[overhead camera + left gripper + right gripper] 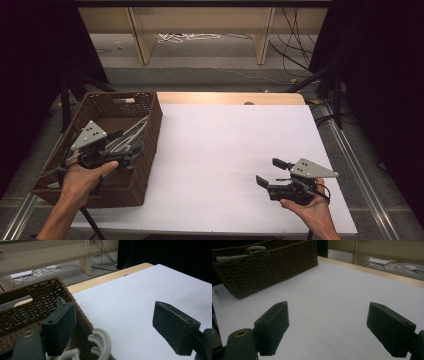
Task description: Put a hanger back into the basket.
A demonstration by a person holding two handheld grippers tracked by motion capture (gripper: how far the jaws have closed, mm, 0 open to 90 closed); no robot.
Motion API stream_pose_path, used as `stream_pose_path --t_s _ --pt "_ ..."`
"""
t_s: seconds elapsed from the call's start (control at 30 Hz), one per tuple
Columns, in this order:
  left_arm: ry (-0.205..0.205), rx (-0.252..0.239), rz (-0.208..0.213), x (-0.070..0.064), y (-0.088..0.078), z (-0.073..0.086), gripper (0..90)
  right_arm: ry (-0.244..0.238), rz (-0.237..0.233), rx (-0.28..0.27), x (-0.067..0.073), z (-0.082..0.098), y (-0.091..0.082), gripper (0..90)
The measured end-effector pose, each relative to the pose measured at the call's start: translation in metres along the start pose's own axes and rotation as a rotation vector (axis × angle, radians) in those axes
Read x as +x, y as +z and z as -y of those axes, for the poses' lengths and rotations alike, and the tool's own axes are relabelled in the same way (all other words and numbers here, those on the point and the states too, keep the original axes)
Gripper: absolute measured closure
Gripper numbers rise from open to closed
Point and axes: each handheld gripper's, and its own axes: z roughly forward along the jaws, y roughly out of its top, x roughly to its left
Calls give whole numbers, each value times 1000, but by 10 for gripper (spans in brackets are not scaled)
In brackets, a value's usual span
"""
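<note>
Item: grey hangers (129, 137), a bundle of pale plastic pieces lying in the brown wicker basket (145, 165) at the left end of the bench (235, 150).

Position: their long axis runs slantwise from the basket's near left toward its far right wall. In my left tool's view the curved hook ends (101, 341) lean over the basket rim, just below and beside my left pad.

Left tool (116, 145): in my left hand above the basket, jaws spread wide, nothing between the pads. The hangers sit right under and ahead of it, so it is by far the nearer one.

Right tool (270, 174): in my right hand over the bare white bench, well apart from the basket, jaws wide and empty. From it the basket lies away to the left.

Judgement: any reach for the hangers belongs to my left tool, going down along that slant.
</note>
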Motion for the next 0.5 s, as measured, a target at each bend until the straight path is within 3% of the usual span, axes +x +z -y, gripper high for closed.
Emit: stream_pose_path --t_s 0.1,0.2,0.27,0.3,0.5 --pt "3 -12 12 -6 1 1 186 7 8 -30 1 0 -3 187" --pt "-8 -29 57 -19 3 2 179 6 23 -32 3 1 -5 186" --pt "-4 -35 58 -23 4 2 176 12 24 -46 5 2 -7 185" --pt "13 -45 65 -32 6 3 174 21 26 -59 6 2 -6 185" --pt "52 -73 104 -48 12 8 163 10 33 -64 10 2 -11 182"
